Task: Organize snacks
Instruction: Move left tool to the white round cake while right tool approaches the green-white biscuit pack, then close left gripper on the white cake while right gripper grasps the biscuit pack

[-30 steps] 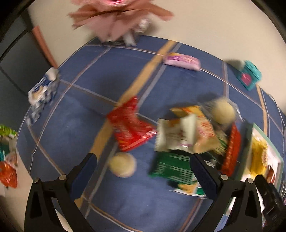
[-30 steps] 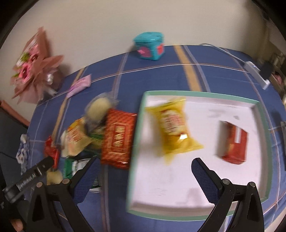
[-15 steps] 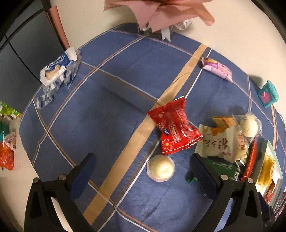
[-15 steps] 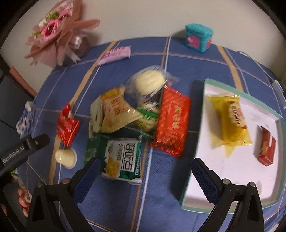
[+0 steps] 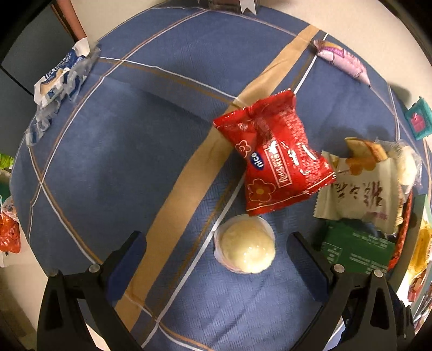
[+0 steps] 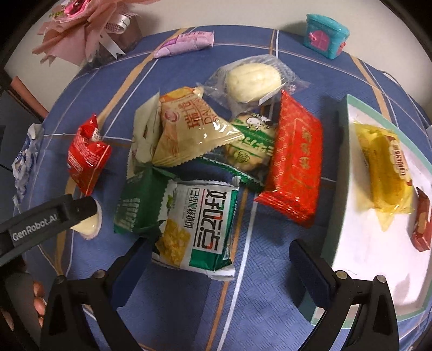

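Table [image 5: 113,162], blue checked cloth w/ tan stripe.

- Left tongs [image 5: 216,251]: spread wide, nothing gripped. Round pale bun [image 5: 245,249] in clear wrap lies between the fingers, nearer the right one, touching neither.
- Red packet [image 5: 275,162]: just beyond the bun, edge overlapping it slightly; crumpled at top.
- Cream packet [image 5: 359,194]: right of the red one, part of the snack pile.
- Blue-white wrapper [image 5: 54,89]: far left table edge, well apart from the rest.
- Purple packet [image 5: 343,59]: far side, alone.
- Right tongs [image 6: 218,259]: also released, empty; left finger at the near corner of the green-white packet [image 6: 199,218], contact unclear.
- Pile behind: tan triangular packet [image 6: 194,127], wrapped pale bun [image 6: 252,79], flat red packet [image 6: 295,159] at pile's right side.
- Tray [image 6: 343,172], white w/ green rim, right of pile: holds yellow packet [image 6: 386,167] and small red packet [image 6: 422,224].
- Teal box [image 6: 325,36], pink bouquet [image 6: 81,21]: far edge by wall.
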Available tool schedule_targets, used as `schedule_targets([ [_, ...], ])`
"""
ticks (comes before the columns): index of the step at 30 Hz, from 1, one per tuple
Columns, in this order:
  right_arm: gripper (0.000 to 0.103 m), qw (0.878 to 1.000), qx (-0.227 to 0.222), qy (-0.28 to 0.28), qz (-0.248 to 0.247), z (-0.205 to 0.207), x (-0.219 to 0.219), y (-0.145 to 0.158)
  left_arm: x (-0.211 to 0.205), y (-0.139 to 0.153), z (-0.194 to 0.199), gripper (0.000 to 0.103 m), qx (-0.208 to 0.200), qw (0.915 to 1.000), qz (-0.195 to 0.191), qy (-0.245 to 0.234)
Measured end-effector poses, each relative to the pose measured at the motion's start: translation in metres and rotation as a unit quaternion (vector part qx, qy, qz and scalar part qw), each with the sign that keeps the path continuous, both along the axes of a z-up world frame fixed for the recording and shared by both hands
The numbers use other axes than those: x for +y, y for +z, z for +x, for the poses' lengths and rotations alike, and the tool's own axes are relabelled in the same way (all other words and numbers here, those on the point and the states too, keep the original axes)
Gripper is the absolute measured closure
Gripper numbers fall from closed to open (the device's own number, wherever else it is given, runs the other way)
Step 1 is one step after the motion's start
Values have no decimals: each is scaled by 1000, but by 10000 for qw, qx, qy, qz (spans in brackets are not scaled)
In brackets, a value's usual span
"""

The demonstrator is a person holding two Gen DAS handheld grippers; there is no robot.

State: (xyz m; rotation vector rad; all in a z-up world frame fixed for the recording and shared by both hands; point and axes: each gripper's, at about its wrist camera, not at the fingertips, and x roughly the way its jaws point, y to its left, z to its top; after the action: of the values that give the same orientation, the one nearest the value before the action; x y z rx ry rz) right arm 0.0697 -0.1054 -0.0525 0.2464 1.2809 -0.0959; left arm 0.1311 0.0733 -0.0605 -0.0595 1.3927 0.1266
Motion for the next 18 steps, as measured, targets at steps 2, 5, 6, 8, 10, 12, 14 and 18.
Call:
schedule_targets([
  [2, 0, 10000, -1, 6, 25, 2, 1, -3, 1, -3, 2, 0, 6, 10000, 41, 2],
  [5, 0, 10000, -6, 36, -52, 5, 2, -8, 4, -9, 5, 0, 38, 10000, 70, 11],
  [6, 0, 10000, -1, 49, -71, 5, 5, -9, 4, -12, 6, 0, 46, 10000, 72, 4],
  [8, 0, 9999, 10, 79, -96, 6, 7, -14, 4, -14, 9, 0, 16, 10000, 60, -24],
  [10, 0, 9997, 3, 107, -201, 6, 8, -21, 3, -14, 10, 0, -45, 9999, 95, -46],
  [12, 0, 9992, -27, 169, -353, 7, 13, -24, -2, -15, 13, 0, -94, 9998, 131, -92],
  [14, 0, 9987, -63, 205, -454, 8, 18, -26, -4, -15, 15, 0, -106, 9998, 139, -130],
  [18, 0, 9987, -116, 187, -467, 9, 22, -31, -13, -13, 13, 0, -87, 9998, 112, -127],
])
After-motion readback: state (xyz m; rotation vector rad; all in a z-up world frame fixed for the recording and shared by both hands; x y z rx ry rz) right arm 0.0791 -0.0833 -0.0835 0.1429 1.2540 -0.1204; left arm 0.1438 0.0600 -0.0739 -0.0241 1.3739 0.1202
